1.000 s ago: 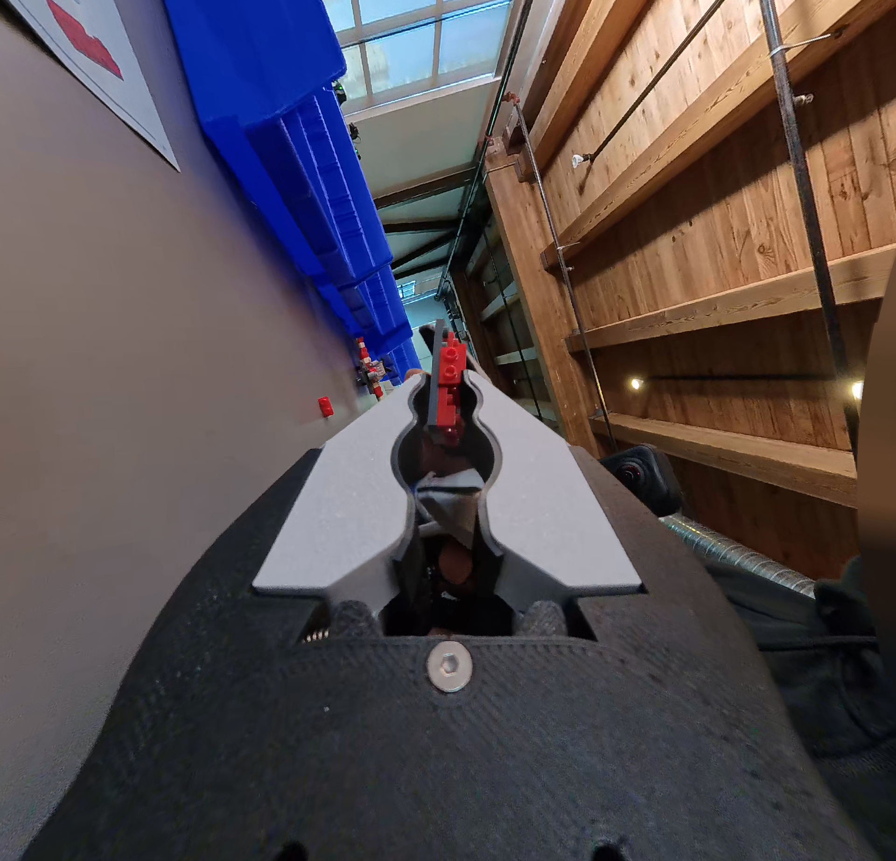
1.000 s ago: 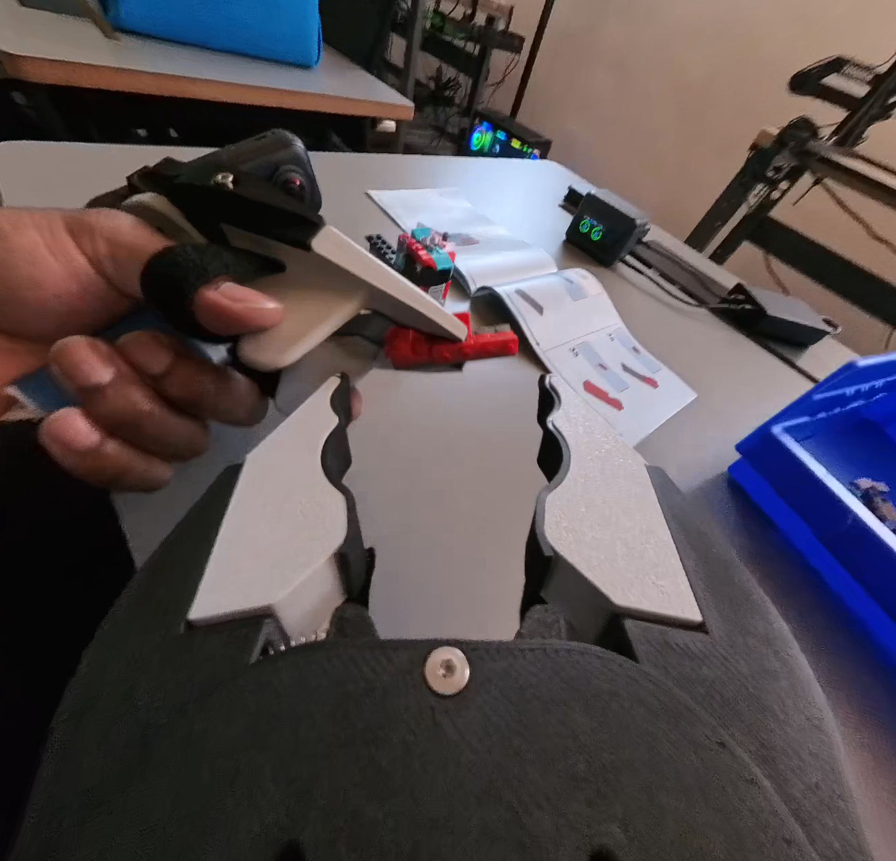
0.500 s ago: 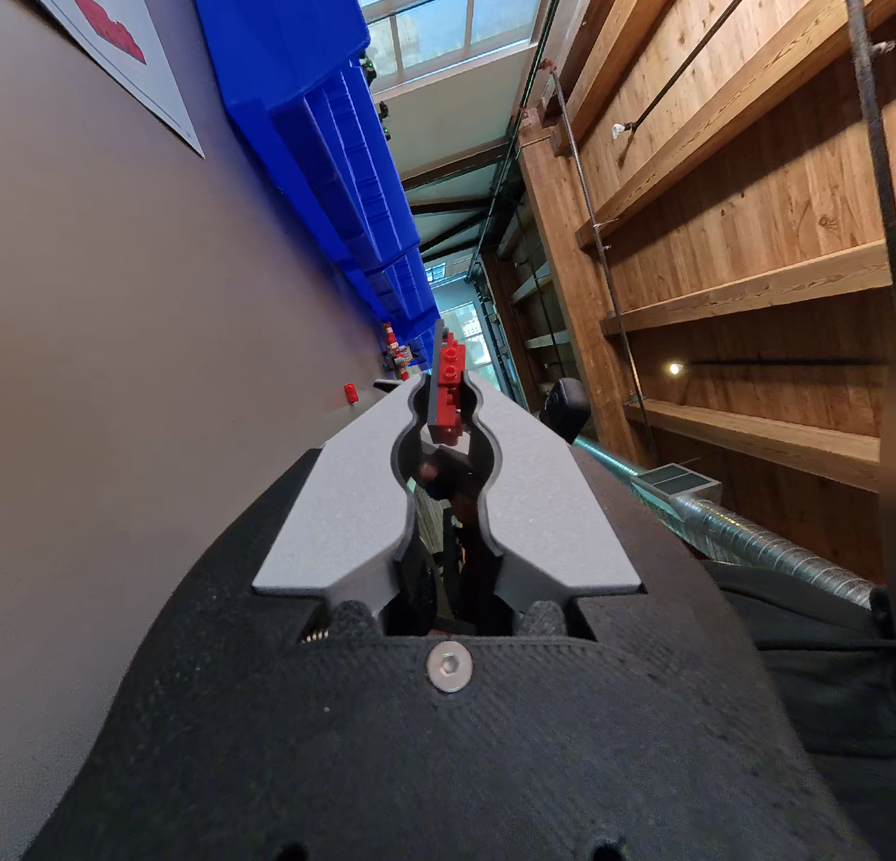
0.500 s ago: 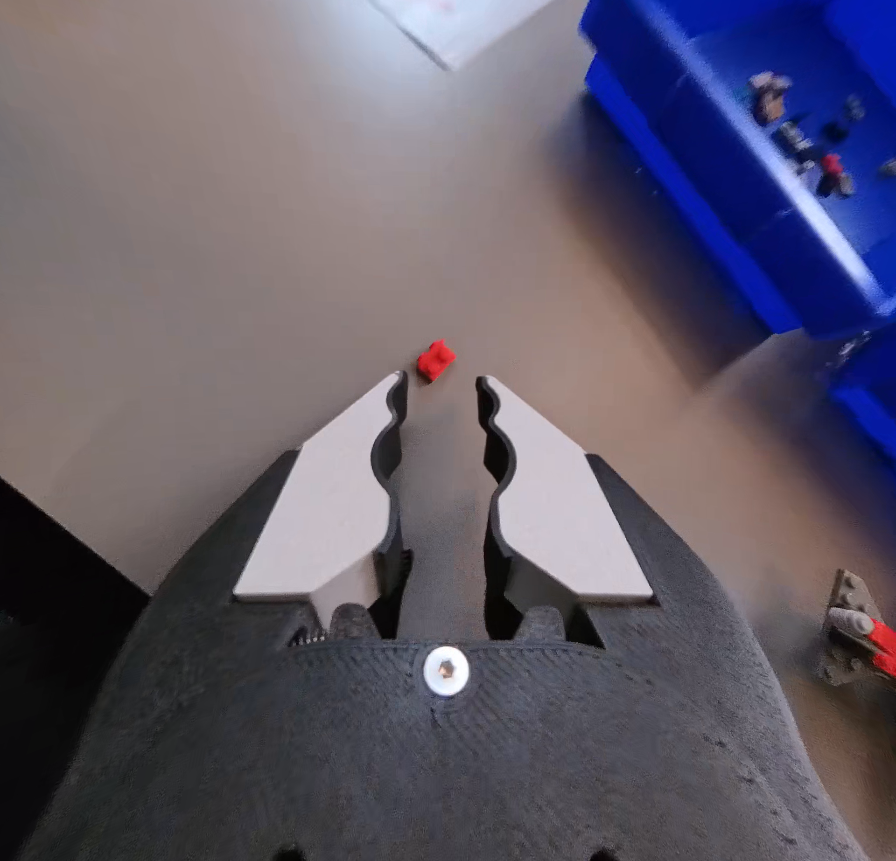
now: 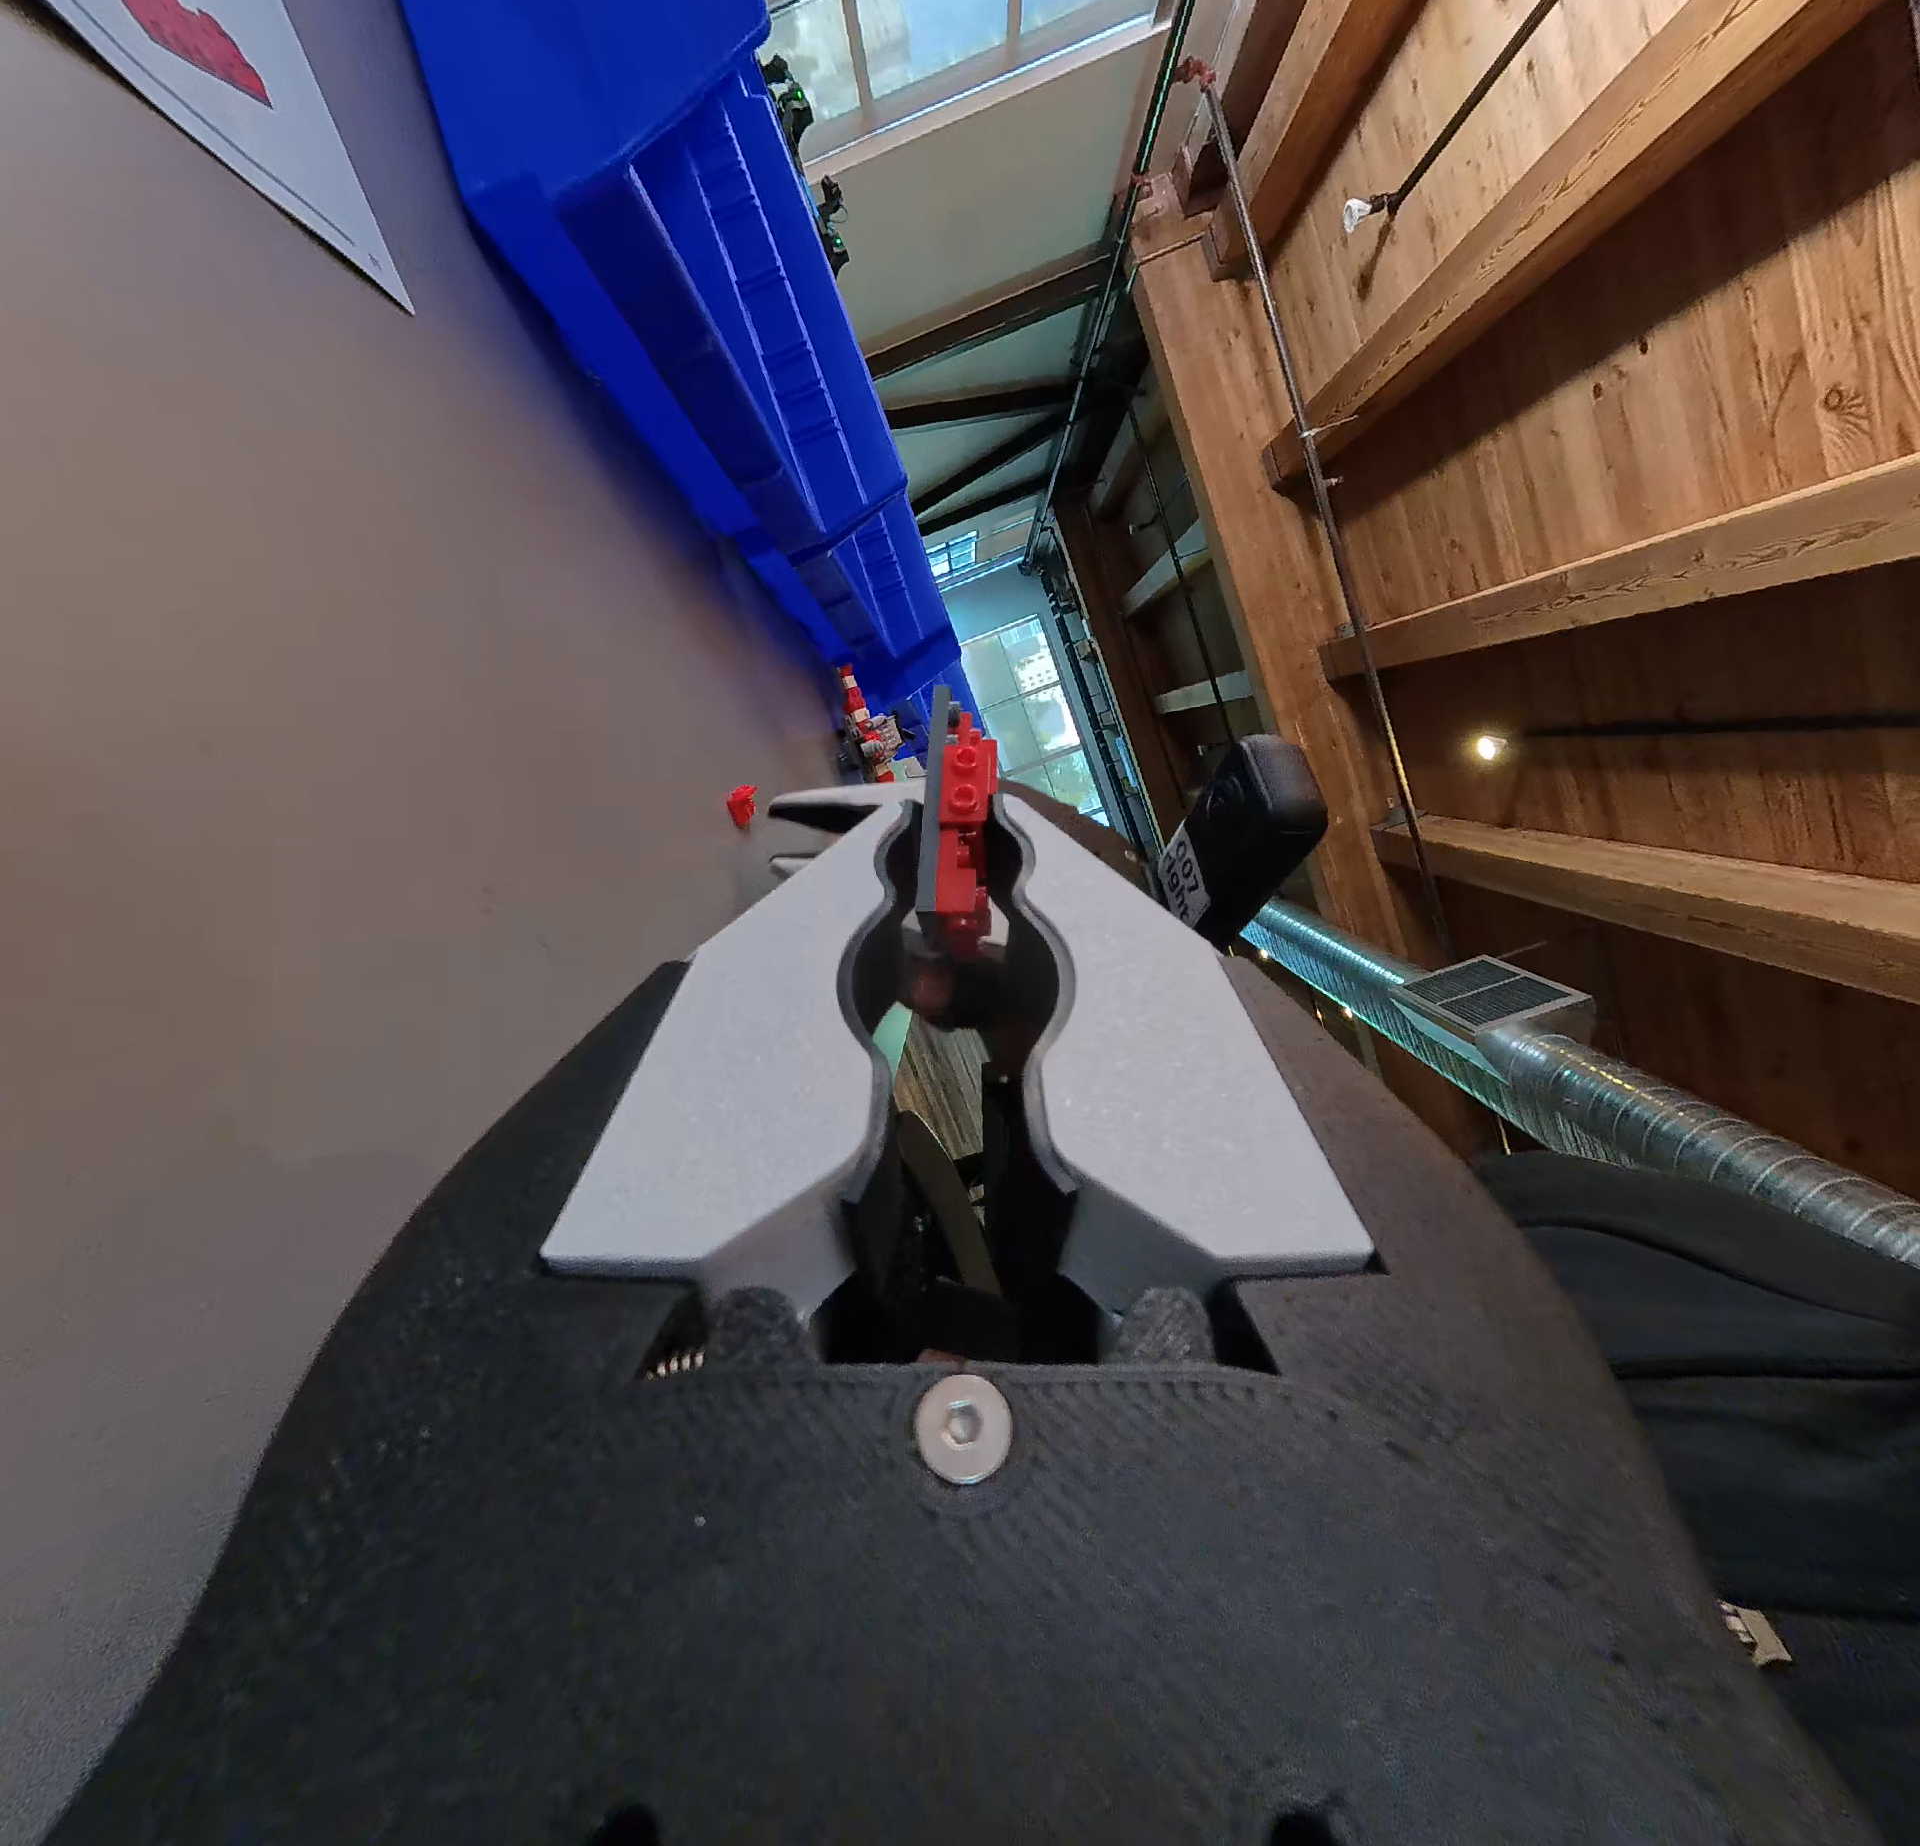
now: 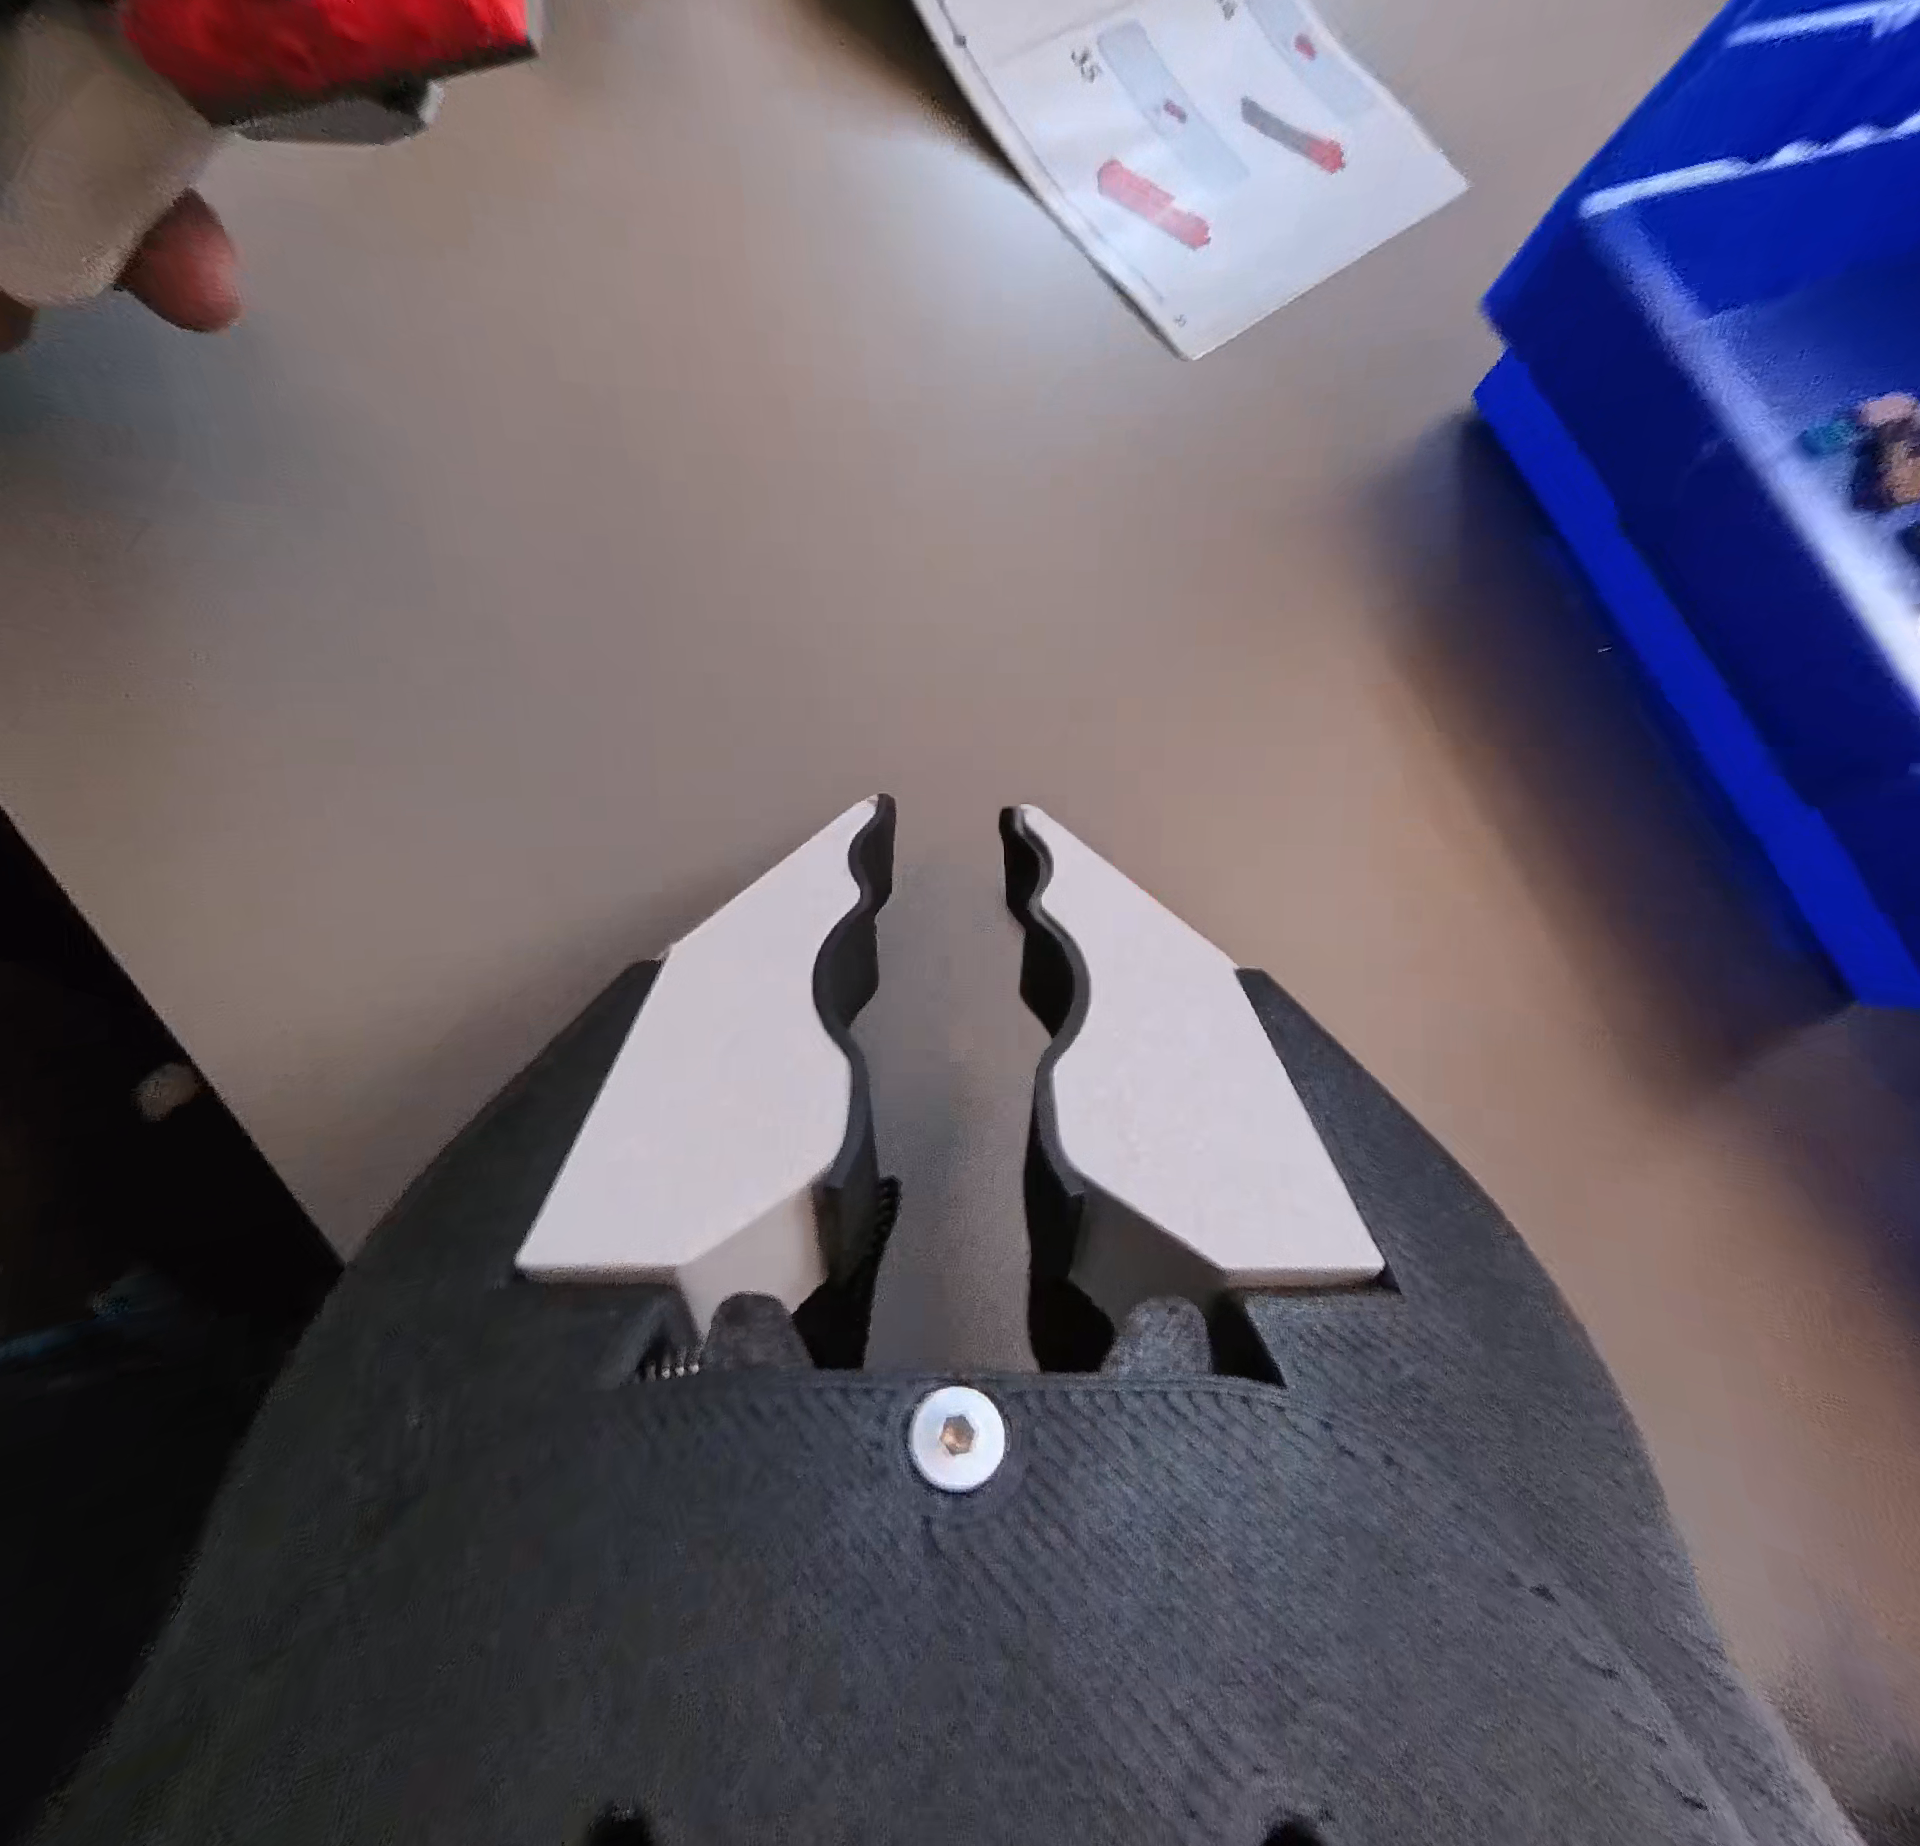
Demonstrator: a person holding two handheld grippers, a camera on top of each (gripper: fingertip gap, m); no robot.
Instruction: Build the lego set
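My left gripper (image 5: pixel 958 809) is shut on a red and grey lego assembly (image 5: pixel 961 830), held on edge above the table. It also shows at the top left of the right wrist view (image 6: pixel 312 9), with the hand (image 6: pixel 177 258) that holds that gripper. A small red brick (image 5: pixel 741 804) lies on the grey table (image 5: pixel 364 757), just off the tips of my right gripper (image 5: pixel 821 809). My right gripper (image 6: pixel 945 820) is open, with nothing between its fingers, low over the table. The small red brick does not show in the right wrist view.
An open instruction booklet (image 6: pixel 1195 134) lies ahead of the right gripper. Blue parts bins (image 6: pixel 1714 549) stand to the right, with small pieces inside. A part-built lego model (image 5: pixel 868 736) stands farther off by the bins (image 5: pixel 675 238). The table's near edge (image 6: pixel 156 1017) runs at the left. The grippers' ends are close to 12 cm from one another.
The right gripper swung down to the small red brick, then shifted so the brick left its view, and its jaws narrowed a little. The left gripper kept its hold on the red assembly.
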